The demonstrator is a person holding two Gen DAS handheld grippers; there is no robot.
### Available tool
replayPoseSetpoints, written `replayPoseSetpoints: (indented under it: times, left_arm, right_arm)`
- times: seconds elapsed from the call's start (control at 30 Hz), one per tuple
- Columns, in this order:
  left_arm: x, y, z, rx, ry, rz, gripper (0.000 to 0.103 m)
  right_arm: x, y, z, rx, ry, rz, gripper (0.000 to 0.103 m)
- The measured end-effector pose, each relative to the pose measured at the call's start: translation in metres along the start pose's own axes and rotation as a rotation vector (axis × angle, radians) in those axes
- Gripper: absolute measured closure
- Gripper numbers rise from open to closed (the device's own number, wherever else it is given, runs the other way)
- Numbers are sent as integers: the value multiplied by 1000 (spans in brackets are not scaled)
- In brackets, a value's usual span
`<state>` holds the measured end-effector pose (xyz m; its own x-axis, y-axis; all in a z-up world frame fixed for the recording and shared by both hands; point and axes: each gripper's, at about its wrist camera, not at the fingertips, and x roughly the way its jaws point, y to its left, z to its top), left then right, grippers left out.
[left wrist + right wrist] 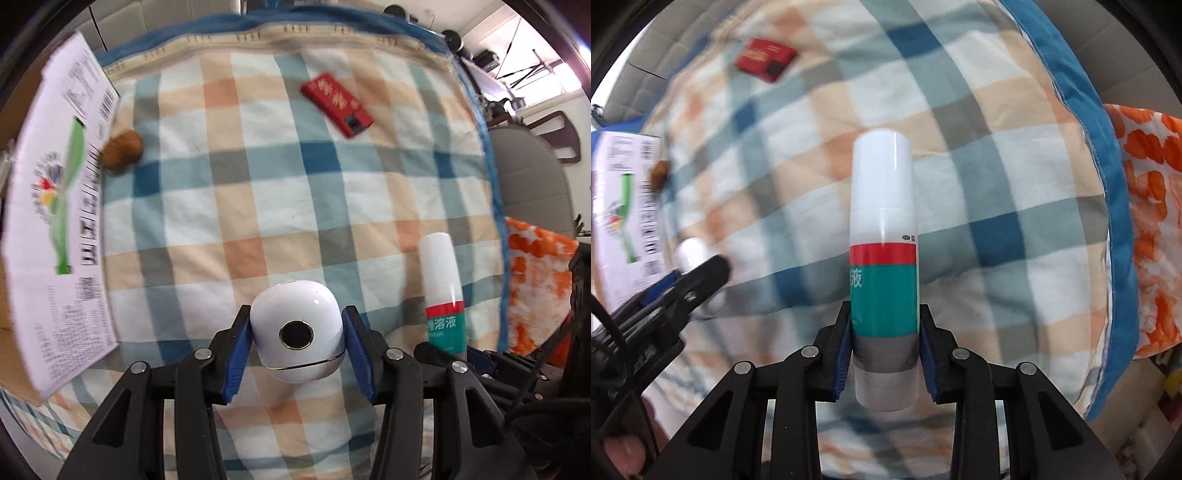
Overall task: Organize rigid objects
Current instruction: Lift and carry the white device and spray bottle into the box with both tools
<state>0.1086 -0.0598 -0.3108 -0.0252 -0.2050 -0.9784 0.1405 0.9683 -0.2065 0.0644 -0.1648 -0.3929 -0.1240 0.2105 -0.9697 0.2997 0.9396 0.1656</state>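
Left wrist view: my left gripper [297, 332] pinches the white round device [295, 332], my right gripper [884, 347] clamps the bottle [882, 258] pointing straight ahead along its fingers, and the printed box [55, 221] lies off to my left, nearer my left hand.

A checked cloth [295, 206] with blue edging covers the surface, an orange-and-white patterned fabric [535, 266] beside it.

A glossy white rounded gadget [295, 328] with a dark round lens ringed in gold is pinched between blue pads, lens facing up. A white spray bottle [882, 273] with a red band and a teal label is gripped near its base, cap pointing away. A flat red box [336, 104] with gold print is left lying on the checked blanket [258, 206]. A small brown lump [122, 150], maybe a walnut, is seen beside a printed white carton [55, 221].
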Motion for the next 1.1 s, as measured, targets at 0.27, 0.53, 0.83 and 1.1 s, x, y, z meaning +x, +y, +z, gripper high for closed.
replayPoseSetpoints:
  times: [0.27,0.53,0.83,1.1]
  left_arm:
    - [-60,39,38,18,-120,-53,58]
    - [-136,88,48,19,-252,-45,58]
    - [-168,207,41,-78,-308,21,58]
    - [-144,309,43,-182,-277,69,58]
  right_arm:
    - [-83,24,12,-88,-119,102,69]
    - [-185,70,7,-205,-208,199,69]
    - [-182,208,11,-317,-224,221,69]
    - [-126,316,27,-377,-249,21,69]
